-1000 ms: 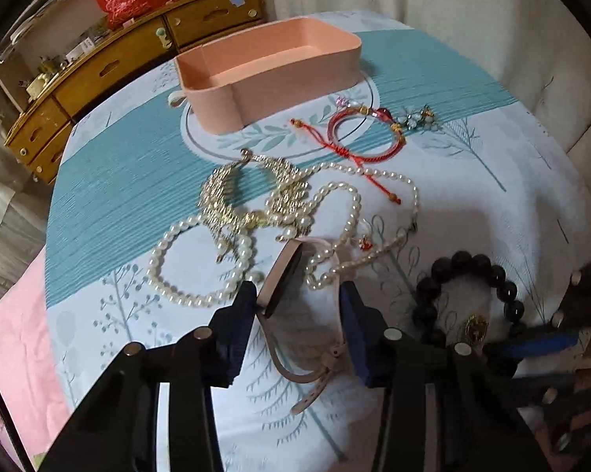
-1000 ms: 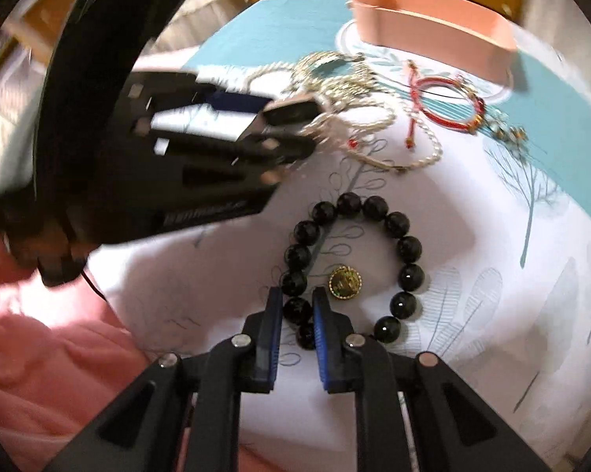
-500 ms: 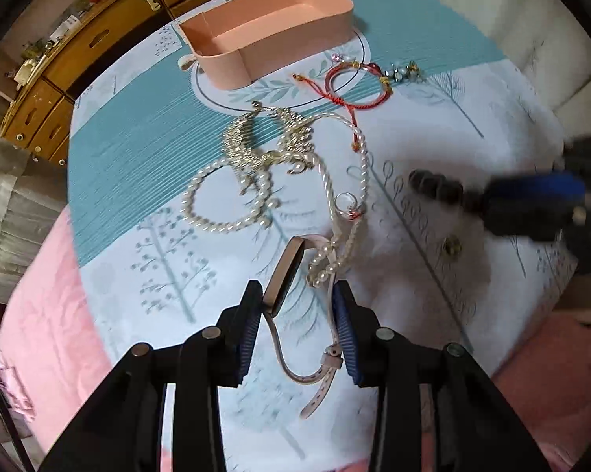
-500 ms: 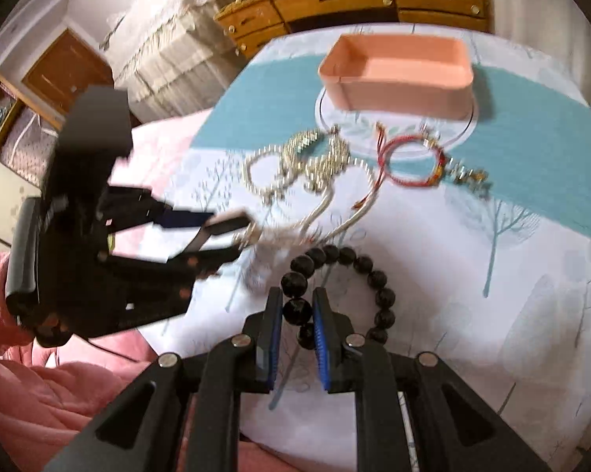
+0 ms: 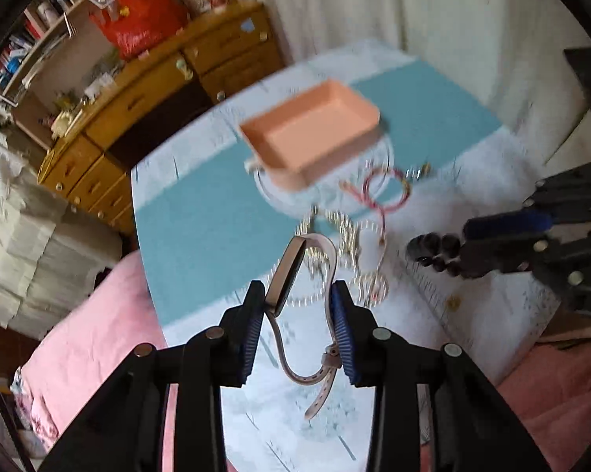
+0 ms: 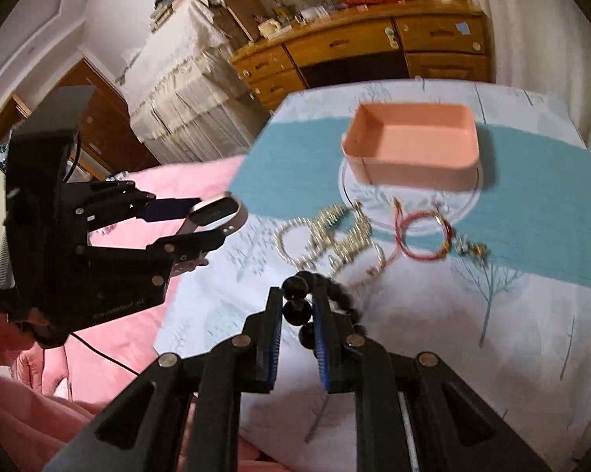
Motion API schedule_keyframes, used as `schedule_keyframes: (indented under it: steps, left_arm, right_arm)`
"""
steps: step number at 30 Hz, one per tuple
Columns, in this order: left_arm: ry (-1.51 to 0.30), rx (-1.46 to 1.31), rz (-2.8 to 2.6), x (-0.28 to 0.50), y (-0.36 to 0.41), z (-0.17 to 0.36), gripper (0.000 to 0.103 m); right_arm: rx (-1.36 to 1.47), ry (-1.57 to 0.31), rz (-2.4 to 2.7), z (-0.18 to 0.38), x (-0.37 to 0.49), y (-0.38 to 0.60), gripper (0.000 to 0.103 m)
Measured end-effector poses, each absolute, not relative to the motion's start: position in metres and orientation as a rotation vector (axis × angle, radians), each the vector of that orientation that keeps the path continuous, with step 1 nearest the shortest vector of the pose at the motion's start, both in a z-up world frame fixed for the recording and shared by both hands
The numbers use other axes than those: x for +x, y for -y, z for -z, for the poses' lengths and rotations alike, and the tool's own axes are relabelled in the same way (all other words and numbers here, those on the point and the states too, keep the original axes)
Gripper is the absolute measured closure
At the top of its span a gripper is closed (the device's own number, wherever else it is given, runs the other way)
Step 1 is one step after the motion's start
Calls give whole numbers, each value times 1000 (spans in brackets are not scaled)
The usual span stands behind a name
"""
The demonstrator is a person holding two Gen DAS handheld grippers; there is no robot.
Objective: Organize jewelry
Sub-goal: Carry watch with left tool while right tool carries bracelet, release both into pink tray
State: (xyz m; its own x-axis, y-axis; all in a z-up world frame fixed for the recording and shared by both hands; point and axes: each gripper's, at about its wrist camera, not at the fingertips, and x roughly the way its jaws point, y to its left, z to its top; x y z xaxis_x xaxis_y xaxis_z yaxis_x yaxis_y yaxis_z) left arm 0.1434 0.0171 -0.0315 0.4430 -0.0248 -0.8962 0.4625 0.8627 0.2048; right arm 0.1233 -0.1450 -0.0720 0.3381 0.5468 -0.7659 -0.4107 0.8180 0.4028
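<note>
My left gripper [image 5: 297, 295] is shut on a pink-strapped watch [image 5: 285, 275] and holds it in the air above the table; it also shows in the right wrist view [image 6: 213, 212]. My right gripper [image 6: 297, 299] is shut on a black bead bracelet [image 6: 295, 306], also lifted; it shows in the left wrist view [image 5: 437, 249]. An empty pink tray [image 6: 413, 145] stands at the far side of the table, also in the left wrist view [image 5: 315, 133]. Pearl and gold necklaces [image 6: 331, 236] and a red cord bracelet [image 6: 423, 234] lie in front of the tray.
The table has a white and teal cloth [image 6: 531, 204]. A small gold piece [image 5: 453, 302] lies on the cloth. A pink bedspread [image 6: 118, 354] lies at the near left. A wooden dresser [image 6: 354, 47] stands behind the table.
Both grippers have risen well above the table with their loads. The watch has come free of the pearl necklace. The black bracelet has left the cloth, and the gold piece stays behind.
</note>
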Motion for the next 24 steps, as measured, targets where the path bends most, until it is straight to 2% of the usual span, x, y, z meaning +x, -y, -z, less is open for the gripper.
schedule_keyframes:
  steps: [6, 13, 16, 19, 24]
  left_arm:
    - [-1002, 426, 364, 174, -13, 2, 70]
    - [-912, 258, 307, 225, -20, -4, 69]
    - [-882, 152, 284, 251, -26, 0, 67]
    - [-831, 81, 285, 270, -28, 12, 61]
    - [-838, 45, 293, 296, -16, 49, 61]
  right_arm:
    - [147, -934, -636, 34, 144, 144, 88]
    - [154, -735, -598, 0, 185, 146, 88]
    - [179, -680, -547, 0, 206, 152, 88]
    - [156, -653, -504, 5, 224, 153, 88]
    - [157, -666, -458, 25, 256, 160, 88]
